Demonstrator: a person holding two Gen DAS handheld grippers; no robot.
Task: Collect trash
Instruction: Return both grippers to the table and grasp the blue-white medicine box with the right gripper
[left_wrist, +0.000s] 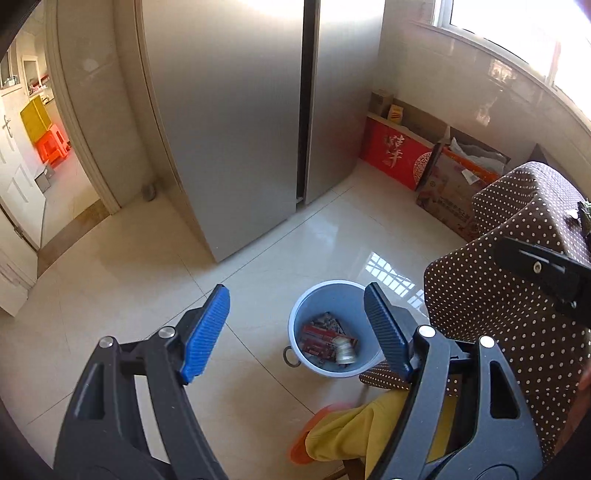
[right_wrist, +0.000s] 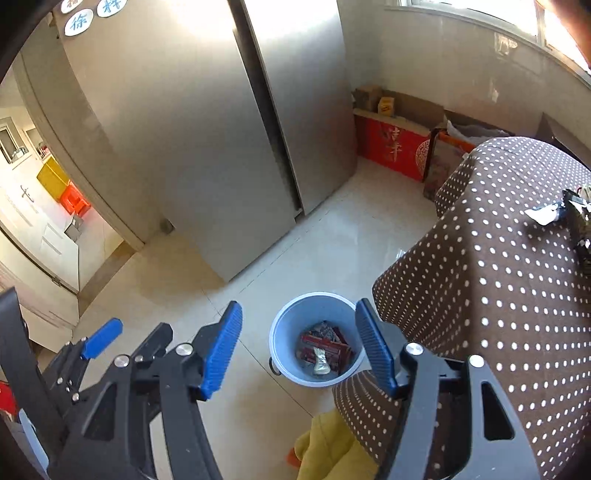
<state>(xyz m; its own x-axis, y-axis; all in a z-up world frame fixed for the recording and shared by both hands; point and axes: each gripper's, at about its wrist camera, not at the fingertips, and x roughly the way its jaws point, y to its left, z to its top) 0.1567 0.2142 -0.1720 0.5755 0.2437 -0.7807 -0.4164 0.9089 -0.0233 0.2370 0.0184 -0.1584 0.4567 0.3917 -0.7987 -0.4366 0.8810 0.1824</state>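
While both grippers hang above the floor, left gripper (left_wrist: 297, 314) and right gripper (right_wrist: 299, 341) stand spread wide, holding nothing. Blue bin (right_wrist: 291, 325) sits on tile just beside the polka-dot table's (right_wrist: 498, 295) corner; red wrappers (right_wrist: 325, 349) lie inside. More wrappers (right_wrist: 546, 214) rest near the table's far edge.
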